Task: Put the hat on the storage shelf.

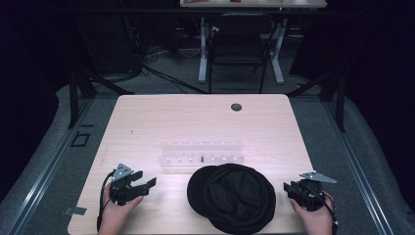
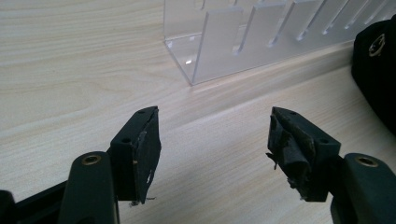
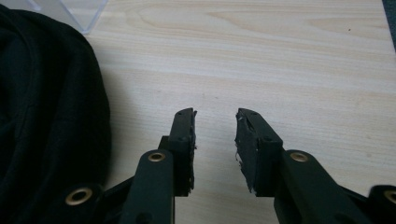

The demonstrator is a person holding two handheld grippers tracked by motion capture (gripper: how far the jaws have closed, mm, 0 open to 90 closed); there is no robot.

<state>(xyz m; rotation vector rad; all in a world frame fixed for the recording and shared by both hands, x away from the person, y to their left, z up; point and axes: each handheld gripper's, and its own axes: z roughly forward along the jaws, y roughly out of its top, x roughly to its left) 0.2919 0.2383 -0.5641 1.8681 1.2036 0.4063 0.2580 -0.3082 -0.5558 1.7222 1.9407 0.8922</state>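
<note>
Resting place: lying at 6 o'clock on the table (image 1: 147, 117), the black cloth bag (image 1: 238, 198) sat flat and rounded near the front edge, between the two grippers.
Bag detail: a brass eyelet showed on its edge in the left gripper view (image 2: 376, 45); what it held could not be told.
Left gripper (image 1: 146, 186): at 8 o'clock on the table, held in the person's left hand (image 1: 113, 215); its jaws stood wide apart, gripping nothing, above bare wood, well apart from the bag.
Right gripper (image 1: 287, 189): at 4 o'clock, held in the right hand (image 1: 315, 218); its jaws stood apart with a narrower gap, gripping nothing, just beside the bag's right edge (image 3: 46, 121).
Clear rack (image 1: 201, 152): at the table's centre, at 12 o'clock from the bag and just beyond it; a slotted acrylic holder in two rows.
Rack contents: one small dark upright item (image 1: 201, 158) stood in the near row; the slots seen in the left gripper view (image 2: 243, 37) held nothing.
Grommet (image 1: 236, 106): a dark round one at 12 o'clock, near the table's far edge.
</note>
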